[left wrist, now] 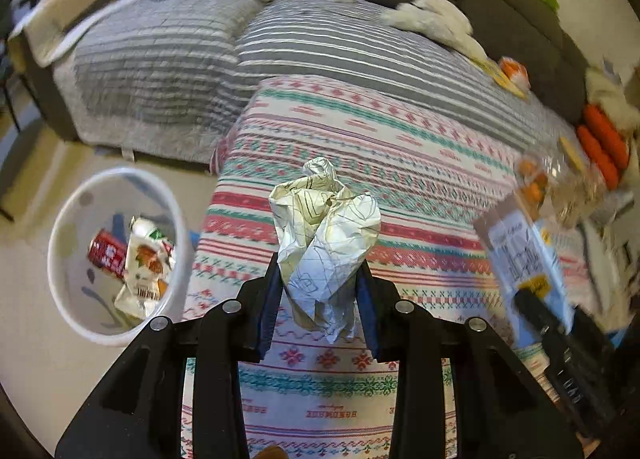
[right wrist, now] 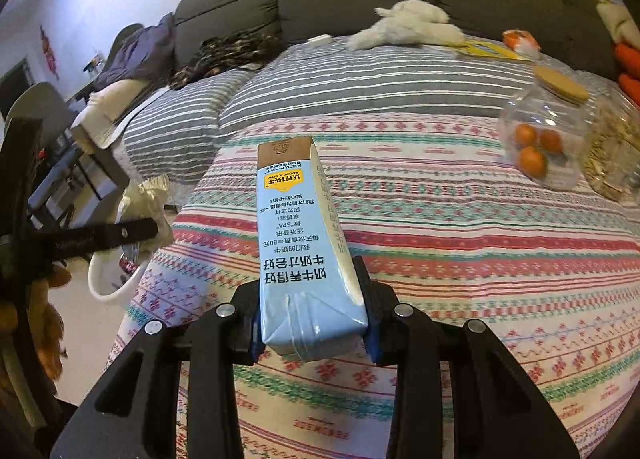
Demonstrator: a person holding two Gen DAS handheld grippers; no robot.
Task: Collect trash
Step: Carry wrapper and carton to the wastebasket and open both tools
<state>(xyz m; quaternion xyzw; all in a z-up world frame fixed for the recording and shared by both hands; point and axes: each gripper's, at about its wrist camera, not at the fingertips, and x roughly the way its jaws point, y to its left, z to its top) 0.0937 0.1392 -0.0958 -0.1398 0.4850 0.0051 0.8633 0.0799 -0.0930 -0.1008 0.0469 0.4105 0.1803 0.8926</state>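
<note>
Bin (left wrist: 64, 259) holds red can (left wrist: 107, 255), wrapper (left wrist: 146, 259); L tongs (left wrist: 320, 279) clench crumpled paper (left wrist: 326, 235), R tongs (right wrist: 312, 323) grip milk carton (right wrist: 296, 243).

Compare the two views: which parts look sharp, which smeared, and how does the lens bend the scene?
Left wrist: crumpled printed paper wad sharp; white round bin and grey striped cushions smeared. Right wrist: pale blue milk carton crisp; clear plastic jar slightly soft. Both: edges bow, corners black.

The pale blue milk carton (right wrist: 304, 259) carried upside-down Chinese print, with "ADOPT A COW" on its yellow badge, plus "SPA" and "80" in the smaller lines. The patterned cloth (left wrist: 420, 187) bore a red word near its hem, apparently "HANDMADE", inverted.
</note>
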